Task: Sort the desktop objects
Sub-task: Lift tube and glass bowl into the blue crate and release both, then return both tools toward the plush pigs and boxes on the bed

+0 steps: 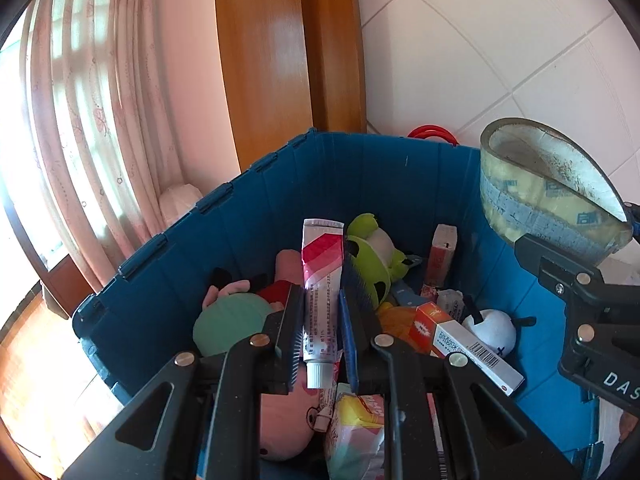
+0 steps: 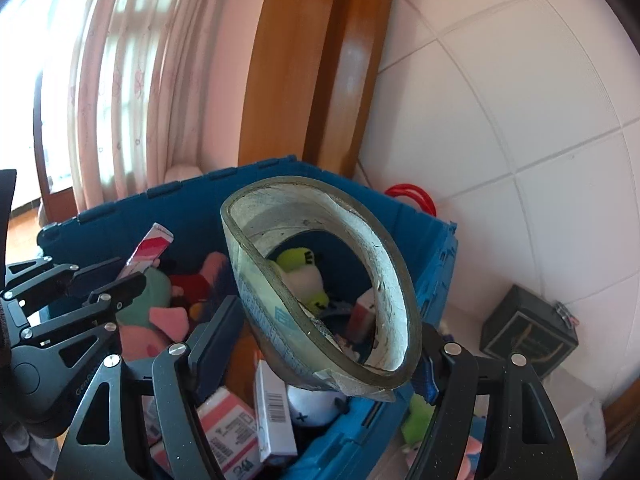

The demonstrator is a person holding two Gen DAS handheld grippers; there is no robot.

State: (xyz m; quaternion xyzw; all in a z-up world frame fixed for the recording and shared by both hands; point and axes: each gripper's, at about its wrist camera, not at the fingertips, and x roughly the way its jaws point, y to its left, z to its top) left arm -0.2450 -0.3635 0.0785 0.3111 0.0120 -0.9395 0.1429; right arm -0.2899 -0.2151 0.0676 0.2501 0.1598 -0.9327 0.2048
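left gripper [image 1: 322,320] over the blue bin [image 1: 360,184], fingers [image 1: 292,320] clamped on a red-and-white toothpaste tube [image 1: 322,280], gripped on its lower half, white cap end toward the camera, crimped end pointing up and away. right gripper [image 2: 320,344] also above the bin, fingers [image 2: 218,332] pinching a roll of clear packing tape [image 2: 320,280]; roll squashed into an oval, held on its side so the bin contents show through the core. in the left wrist view the same roll sits at upper right above the bin's right wall, with the right gripper's black frame under it. bin contents: pink plush [image 1: 280,420] near the front, teal plush [image 1: 232,320] at left, green frog plush [image 1: 372,256] toward the back, white plush ball [image 1: 490,330] at right, orange-and-white carton with barcode [image 1: 464,344] lying beside it, a red-and-white carton [image 1: 442,256] standing against the back right, a crinkled plastic packet [image 1: 356,432] at the front. right wrist view adds pink-and-white boxes [image 2: 232,432] in the near corner. outside the bin: red ring handle [image 2: 412,196] behind its far edge, dark cube box [image 2: 528,332] on the pale tabletop to the right, another green plush [image 2: 418,426] by the bin's outer wall. backdrop is a pink curtain [image 1: 92,128], wooden door frame [image 1: 280,48], white tiled wall [image 1: 500,40].
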